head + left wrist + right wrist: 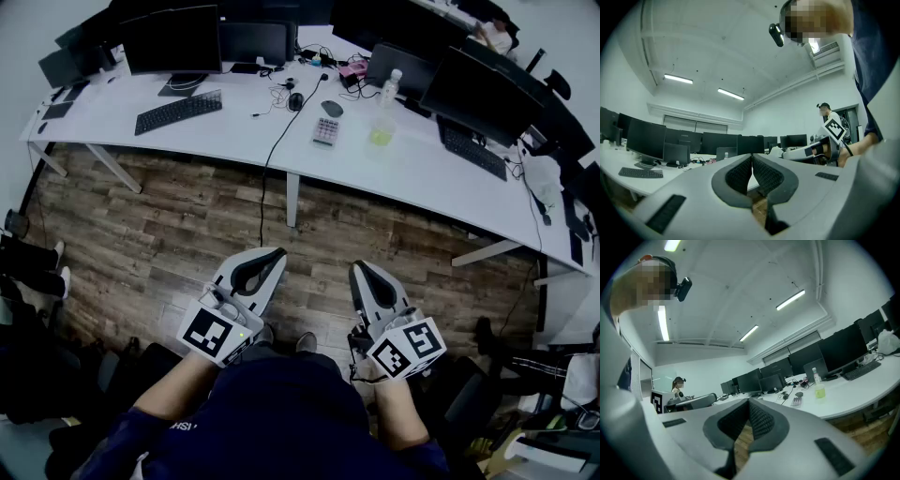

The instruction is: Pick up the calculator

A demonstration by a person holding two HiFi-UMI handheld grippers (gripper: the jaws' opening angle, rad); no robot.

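The calculator (325, 130) is small and pale with pinkish keys, lying flat on the long white desk (412, 169) near its middle; in the right gripper view the calculator (796, 401) shows far ahead. My left gripper (278, 253) and right gripper (357, 268) are held low over the wooden floor, close to the person's body and well short of the desk. The tips of each pair of jaws meet, and nothing is between them. Seen from their own cameras, the left gripper (752, 155) and the right gripper (749, 401) are both shut and empty.
A clear bottle (382, 117) with yellow-green liquid stands right of the calculator, and a mouse (332, 109) lies just behind it. Keyboards (178, 112) and dark monitors (171, 39) line the desk. A black cable (272, 155) hangs over the front edge. Another person (678, 384) stands far off.
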